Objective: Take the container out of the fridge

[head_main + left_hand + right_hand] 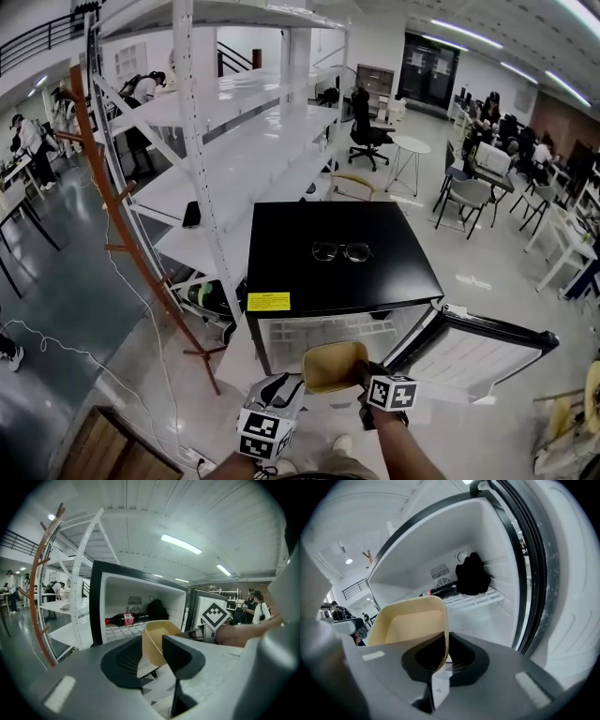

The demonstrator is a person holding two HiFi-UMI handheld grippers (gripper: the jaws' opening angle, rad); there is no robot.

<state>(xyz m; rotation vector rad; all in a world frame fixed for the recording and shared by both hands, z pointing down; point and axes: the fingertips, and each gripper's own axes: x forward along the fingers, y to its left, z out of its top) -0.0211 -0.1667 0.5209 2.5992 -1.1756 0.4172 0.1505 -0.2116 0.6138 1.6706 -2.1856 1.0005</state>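
At the near edge of the head view, the left gripper (286,382) (153,644) has its jaws apart. One end of the tan container (335,367) (157,634) (410,625) shows in the gap between them. I cannot tell whether either pad touches it.

Just to its right, the right gripper (367,375) (443,644) is clamped on the container's right wall, one pad inside and one outside. The container is empty, open side up, and tilted. It hangs in the air between the two grippers, outside the fridge (281,244) and just in front of its open mouth.

The fridge is small and black with a white interior. Its door (478,352) is swung wide to the right, and a yellow label (269,302) sits on its front left corner.

Inside, a cola bottle (125,619) (440,591) lies on its side on the wire shelf (476,599). A black lump (157,610) (472,576) that I cannot make out sits beside it against the back wall.

A pair of glasses (341,251) lies on the fridge top. A white rack (234,141) stands left of the fridge and runs away from it.

Farther right are an office chair (367,131) and a round table (410,145), with people seated at desks beyond.
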